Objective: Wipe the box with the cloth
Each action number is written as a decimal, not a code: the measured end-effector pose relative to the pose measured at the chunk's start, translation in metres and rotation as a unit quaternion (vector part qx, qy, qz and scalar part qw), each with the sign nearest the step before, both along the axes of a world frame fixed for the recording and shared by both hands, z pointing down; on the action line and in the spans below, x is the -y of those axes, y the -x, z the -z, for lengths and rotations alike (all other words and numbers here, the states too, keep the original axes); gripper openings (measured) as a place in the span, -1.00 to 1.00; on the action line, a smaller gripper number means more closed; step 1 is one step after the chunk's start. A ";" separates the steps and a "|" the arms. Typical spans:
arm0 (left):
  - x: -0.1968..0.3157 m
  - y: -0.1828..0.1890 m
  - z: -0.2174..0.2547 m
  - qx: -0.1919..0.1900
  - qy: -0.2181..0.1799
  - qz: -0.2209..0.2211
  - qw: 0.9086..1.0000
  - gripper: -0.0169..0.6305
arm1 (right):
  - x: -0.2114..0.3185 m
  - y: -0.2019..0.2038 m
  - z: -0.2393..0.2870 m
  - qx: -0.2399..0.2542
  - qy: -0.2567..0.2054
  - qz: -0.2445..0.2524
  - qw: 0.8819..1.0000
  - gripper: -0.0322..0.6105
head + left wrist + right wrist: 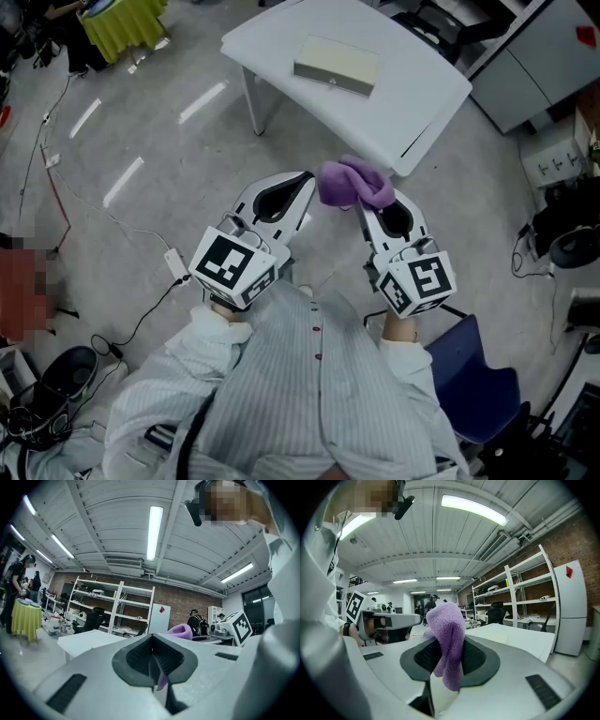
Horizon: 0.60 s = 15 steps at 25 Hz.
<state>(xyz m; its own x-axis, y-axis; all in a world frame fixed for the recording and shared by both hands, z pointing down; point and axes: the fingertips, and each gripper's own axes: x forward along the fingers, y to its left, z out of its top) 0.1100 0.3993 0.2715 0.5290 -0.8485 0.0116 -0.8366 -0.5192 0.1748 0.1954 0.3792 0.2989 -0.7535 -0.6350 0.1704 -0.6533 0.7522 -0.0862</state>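
A flat cream box [336, 64] lies on the white table [412, 103] at the top of the head view, well ahead of both grippers. My right gripper [364, 199] is shut on a purple cloth [354, 184], which bunches above its jaws and hangs between its pads in the right gripper view [446, 639]. My left gripper [307, 182] is held level with it, its tip close beside the cloth, jaws shut with nothing seen between the pads. In the left gripper view the cloth [181, 631] shows just past the jaws. Both grippers are raised over the floor in front of the person's striped shirt.
Cables and a power strip [175, 265] lie on the floor at left. A blue chair [473, 380] stands at lower right. Grey cabinets [534, 56] and equipment line the right side. A yellow-green draped table [122, 23] stands top left. Shelving [112, 606] stands beyond.
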 end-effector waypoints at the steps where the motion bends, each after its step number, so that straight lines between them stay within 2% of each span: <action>1: 0.015 0.005 0.001 0.000 -0.001 -0.001 1.000 -0.92 | 0.015 0.005 -0.001 -0.002 0.003 0.000 1.000 -0.59; 9: 0.131 0.060 0.017 0.009 -0.006 -0.022 1.000 -0.92 | 0.129 0.054 0.004 -0.006 0.012 -0.027 1.000 -0.59; 15: 0.196 0.111 0.019 0.017 -0.007 -0.031 0.999 -0.92 | 0.198 0.093 0.002 -0.010 0.016 -0.050 0.999 -0.59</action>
<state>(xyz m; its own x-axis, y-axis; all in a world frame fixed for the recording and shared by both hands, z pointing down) -0.0007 0.2037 0.2524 0.5808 -0.8138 0.0193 -0.8077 -0.5731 0.1388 0.1022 0.1808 0.2971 -0.6825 -0.7012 0.2064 -0.7272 0.6798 -0.0953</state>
